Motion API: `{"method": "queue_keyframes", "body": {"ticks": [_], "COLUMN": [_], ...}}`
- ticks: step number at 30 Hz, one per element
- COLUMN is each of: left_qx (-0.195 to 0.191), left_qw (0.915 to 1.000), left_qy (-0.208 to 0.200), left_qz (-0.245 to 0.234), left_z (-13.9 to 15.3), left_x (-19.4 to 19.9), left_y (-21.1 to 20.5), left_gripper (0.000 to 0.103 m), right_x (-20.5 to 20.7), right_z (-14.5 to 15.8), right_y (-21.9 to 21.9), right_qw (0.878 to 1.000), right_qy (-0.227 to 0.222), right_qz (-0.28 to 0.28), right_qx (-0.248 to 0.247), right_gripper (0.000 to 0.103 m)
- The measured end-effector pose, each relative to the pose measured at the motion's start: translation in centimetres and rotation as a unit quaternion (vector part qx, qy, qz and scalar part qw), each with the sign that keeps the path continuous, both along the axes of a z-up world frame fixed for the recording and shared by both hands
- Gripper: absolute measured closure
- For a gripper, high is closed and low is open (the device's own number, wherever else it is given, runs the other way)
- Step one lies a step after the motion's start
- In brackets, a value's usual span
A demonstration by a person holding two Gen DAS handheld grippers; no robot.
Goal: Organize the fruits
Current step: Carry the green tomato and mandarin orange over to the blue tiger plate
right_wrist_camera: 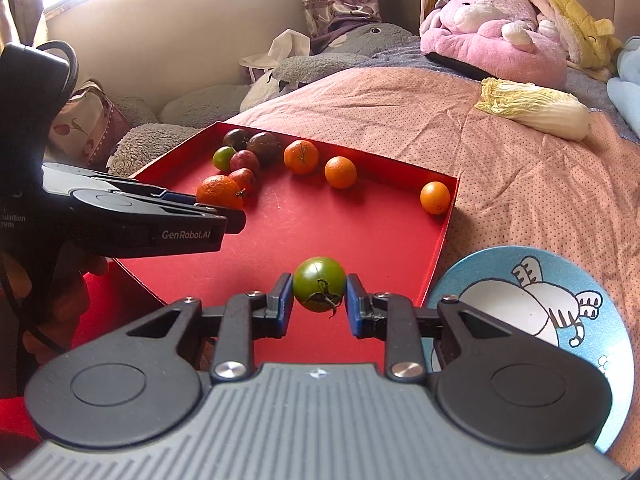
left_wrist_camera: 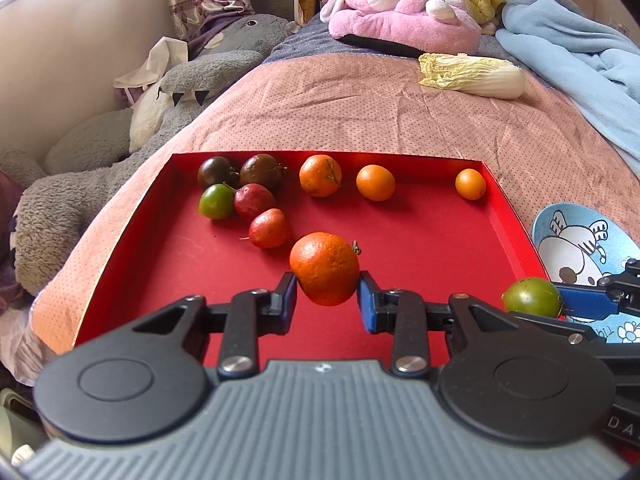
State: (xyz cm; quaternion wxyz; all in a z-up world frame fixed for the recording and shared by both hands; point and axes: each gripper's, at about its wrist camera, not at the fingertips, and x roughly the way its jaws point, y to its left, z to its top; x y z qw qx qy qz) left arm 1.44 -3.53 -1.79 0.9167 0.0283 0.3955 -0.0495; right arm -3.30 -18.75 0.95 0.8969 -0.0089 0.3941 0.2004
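Note:
My left gripper (left_wrist_camera: pixel 327 300) is shut on a large orange (left_wrist_camera: pixel 325 268), held above the near half of the red tray (left_wrist_camera: pixel 400 264). My right gripper (right_wrist_camera: pixel 319 300) is shut on a green tomato (right_wrist_camera: pixel 319 283) over the tray's near right part (right_wrist_camera: pixel 360 236). In the left wrist view that green tomato (left_wrist_camera: pixel 531 297) shows at the tray's right edge. In the right wrist view the left gripper (right_wrist_camera: pixel 224 210) holds the orange (right_wrist_camera: pixel 219 191) at the left. Along the tray's far side lie dark tomatoes (left_wrist_camera: pixel 262 170), a small green fruit (left_wrist_camera: pixel 216 201), red fruits (left_wrist_camera: pixel 270 228) and three oranges (left_wrist_camera: pixel 375 182).
A blue plate with a cartoon animal (right_wrist_camera: pixel 532 332) lies on the bedspread just right of the tray. A napa cabbage (left_wrist_camera: pixel 474 76) lies farther back. Plush toys (left_wrist_camera: pixel 404 12) and a blue blanket (left_wrist_camera: pixel 580 48) crowd the head of the bed. A grey plush (left_wrist_camera: pixel 120 160) lies left.

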Motion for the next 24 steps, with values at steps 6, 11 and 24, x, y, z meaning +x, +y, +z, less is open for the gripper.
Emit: {"method": "queue_keyframes", "body": {"ticks": [6,11,24], "left_qx": [0.001,0.004,0.008], "left_qw": [1.0000,0.9999,0.9989], "left_qy": [-0.006,-0.004,-0.010], "left_qz": [-0.003,-0.013,-0.046], "left_z": [0.4,0.3,0.9], "left_x": [-0.2,-0.3,-0.4], "left_y": [-0.8,-1.9,-4.8], "left_gripper": [0.067,0.067,0.067], "right_x": [-0.8,-1.5,-2.4], "right_z": [0.7,1.1,1.6], "right_y": [-0.2,-1.1,-4.0], "right_qw": [1.000,1.000,0.999], "right_qy": [-0.007,-0.011,-0.020], "right_qz": [-0.001,-0.010,-0.046], "right_qx": [0.000,0.004,0.012], "right_gripper": [0.071,0.071,0.071]}}
